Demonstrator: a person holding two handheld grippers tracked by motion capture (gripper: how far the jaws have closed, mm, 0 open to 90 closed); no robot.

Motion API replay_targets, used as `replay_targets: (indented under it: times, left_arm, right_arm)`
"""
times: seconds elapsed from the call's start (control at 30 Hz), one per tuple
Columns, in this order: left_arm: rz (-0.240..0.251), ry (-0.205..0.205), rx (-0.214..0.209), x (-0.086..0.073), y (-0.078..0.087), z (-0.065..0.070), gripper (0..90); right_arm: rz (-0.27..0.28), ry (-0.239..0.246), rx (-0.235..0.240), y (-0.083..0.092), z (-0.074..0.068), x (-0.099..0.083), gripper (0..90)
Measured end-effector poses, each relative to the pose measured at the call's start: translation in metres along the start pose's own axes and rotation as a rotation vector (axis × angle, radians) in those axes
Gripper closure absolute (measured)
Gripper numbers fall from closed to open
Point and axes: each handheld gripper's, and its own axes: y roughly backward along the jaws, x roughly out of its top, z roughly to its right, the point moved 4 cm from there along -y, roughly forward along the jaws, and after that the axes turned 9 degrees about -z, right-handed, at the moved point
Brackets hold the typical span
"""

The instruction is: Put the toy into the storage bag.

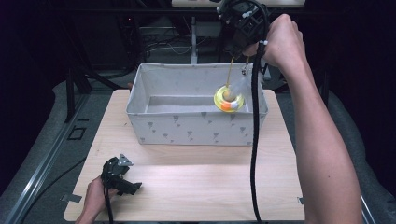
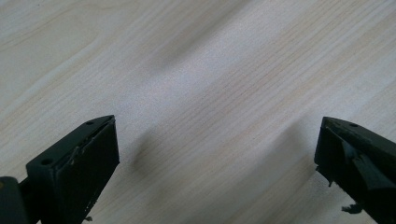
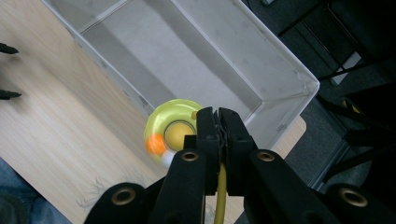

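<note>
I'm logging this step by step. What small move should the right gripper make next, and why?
Probably lower it. The right gripper is shut on a yellow cord, and the yellow ring toy dangles above the open fabric bin, not yet resting inside.

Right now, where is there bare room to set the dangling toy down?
The bin floor is bare left of the yellow toy. The table lies bare between bin and near edge, right of the left hand-held gripper. The right hand-held gripper crowds the bin's right end.
</note>
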Motion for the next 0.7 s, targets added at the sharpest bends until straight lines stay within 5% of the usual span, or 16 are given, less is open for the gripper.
replay_targets:
  times: [0.7]
  left_arm:
    - [-0.011, -0.006, -0.005, 0.0, -0.001, 0.001, 0.1]
  right_arm:
    - [-0.007, -0.049, 0.003, -0.024, 0.021, 0.008, 88.1]
